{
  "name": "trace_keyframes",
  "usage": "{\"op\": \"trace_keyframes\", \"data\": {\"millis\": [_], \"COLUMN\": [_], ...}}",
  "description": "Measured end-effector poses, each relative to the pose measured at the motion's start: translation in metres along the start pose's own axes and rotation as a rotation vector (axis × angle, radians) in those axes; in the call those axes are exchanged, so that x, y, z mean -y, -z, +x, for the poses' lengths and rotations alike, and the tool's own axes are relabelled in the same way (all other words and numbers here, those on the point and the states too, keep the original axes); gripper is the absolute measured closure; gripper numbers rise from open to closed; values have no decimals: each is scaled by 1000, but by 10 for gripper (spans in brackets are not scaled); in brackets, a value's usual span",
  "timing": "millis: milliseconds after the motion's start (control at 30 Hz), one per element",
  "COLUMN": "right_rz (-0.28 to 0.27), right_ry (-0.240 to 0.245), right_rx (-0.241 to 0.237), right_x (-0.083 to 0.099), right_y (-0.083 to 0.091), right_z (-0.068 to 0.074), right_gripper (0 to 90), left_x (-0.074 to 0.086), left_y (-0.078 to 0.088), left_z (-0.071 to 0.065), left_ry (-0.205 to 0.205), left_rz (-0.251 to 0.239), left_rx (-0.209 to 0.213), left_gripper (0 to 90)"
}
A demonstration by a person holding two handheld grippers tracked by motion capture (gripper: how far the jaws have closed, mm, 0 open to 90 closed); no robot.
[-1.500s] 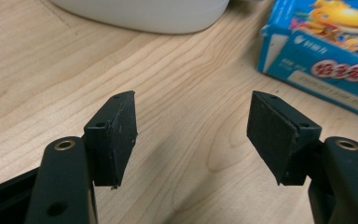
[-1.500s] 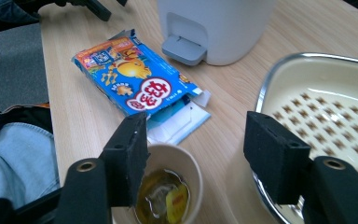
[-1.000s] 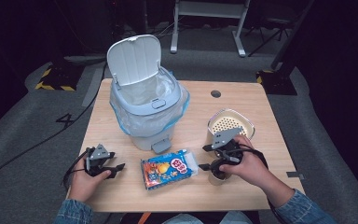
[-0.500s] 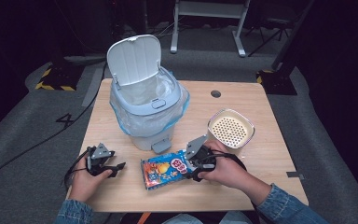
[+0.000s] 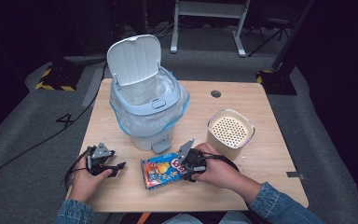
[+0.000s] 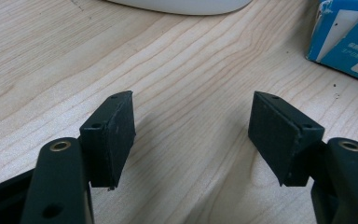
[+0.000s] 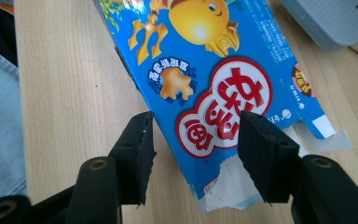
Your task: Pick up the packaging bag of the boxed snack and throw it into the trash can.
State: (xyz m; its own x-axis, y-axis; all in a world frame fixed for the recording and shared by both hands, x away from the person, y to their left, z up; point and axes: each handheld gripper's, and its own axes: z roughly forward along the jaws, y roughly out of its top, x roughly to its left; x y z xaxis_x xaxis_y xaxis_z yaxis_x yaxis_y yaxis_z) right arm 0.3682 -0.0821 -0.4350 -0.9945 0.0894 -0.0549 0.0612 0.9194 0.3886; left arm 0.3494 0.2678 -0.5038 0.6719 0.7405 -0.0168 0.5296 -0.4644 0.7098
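Wooden bench. Blue snack box flat at front centre, just before pedal of white bin; bin lid up, clear liner inside. Right gripper at box's right end, jaws apart; in right gripper view jaws straddle torn end of box, one over bare bench, one over print, not clamped. Left gripper near front-left, jaws wide apart, holding nothing, just above bench. Cream perforated-top container right of bin.
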Motion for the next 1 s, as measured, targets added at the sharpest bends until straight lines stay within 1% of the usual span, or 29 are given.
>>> {"op": "trace_keyframes", "data": {"millis": [67,100,133,167,200,233,267,300,333,400,433,500,533,567,600,633,733,800,833,867,900,933,967,1000], "right_rz": [9,30,30,42,42,48,56,56,59,62,62,57,45,45,41,25,11,-18,-47,-47,-74,-74,-101,-101], "right_ry": [-7,-5,-5,1,1,8,30,30,48,70,70,99,120,120,135,142,152,151,152,152,141,141,128,128], "right_rx": [-12,-19,-19,-19,-19,-14,-10,-10,-12,-14,-14,-14,-26,-26,-31,-36,-34,-37,-45,-45,-59,-59,-70,-70], "right_x": [0,1,1,2,2,2,2,2,2,3,3,2,1,1,0,-3,-6,-8,-10,-10,-12,-12,-13,-13], "right_y": [-4,-8,-8,-9,-9,-10,-9,-9,-10,-12,-12,-12,-12,-12,-10,-8,-4,1,6,6,12,12,18,18], "right_z": [0,0,0,0,0,0,0,0,1,2,2,4,7,7,9,13,15,16,16,16,17,17,18,18], "right_gripper": [464,476,476,519,519,563,605,605,648,710,710,745,791,791,819,861,877,886,891,891,895,895,897,897], "left_x": [0,0,0,0,0,0,0,0,0,0,0,0,0,0,0,0,0,0,0,0,0,0,0,0], "left_y": [0,0,0,0,0,0,0,0,0,0,0,0,0,0,0,0,0,0,0,0,0,0,0,0], "left_z": [0,0,0,0,0,0,0,0,0,0,0,0,0,0,0,0,0,0,0,0,0,0,0,0], "left_ry": [0,1,1,1,1,1,1,0,1,0,0,0,0,0,0,0,0,0,0,0,0,0,0,0], "left_rz": [0,-1,-1,-1,-1,-1,-1,-1,-1,-1,-1,-1,-1,-1,-1,-1,-1,-1,-1,-1,-1,-1,-1,-1], "left_rx": [0,0,0,0,0,0,0,0,0,0,0,0,0,0,0,0,0,-1,0,0,0,0,0,0], "left_gripper": [321,321,321,320,321,321,320,320,321,320,321,320,320,320,320,321,320,320,320,320,320,320,320,320]}}
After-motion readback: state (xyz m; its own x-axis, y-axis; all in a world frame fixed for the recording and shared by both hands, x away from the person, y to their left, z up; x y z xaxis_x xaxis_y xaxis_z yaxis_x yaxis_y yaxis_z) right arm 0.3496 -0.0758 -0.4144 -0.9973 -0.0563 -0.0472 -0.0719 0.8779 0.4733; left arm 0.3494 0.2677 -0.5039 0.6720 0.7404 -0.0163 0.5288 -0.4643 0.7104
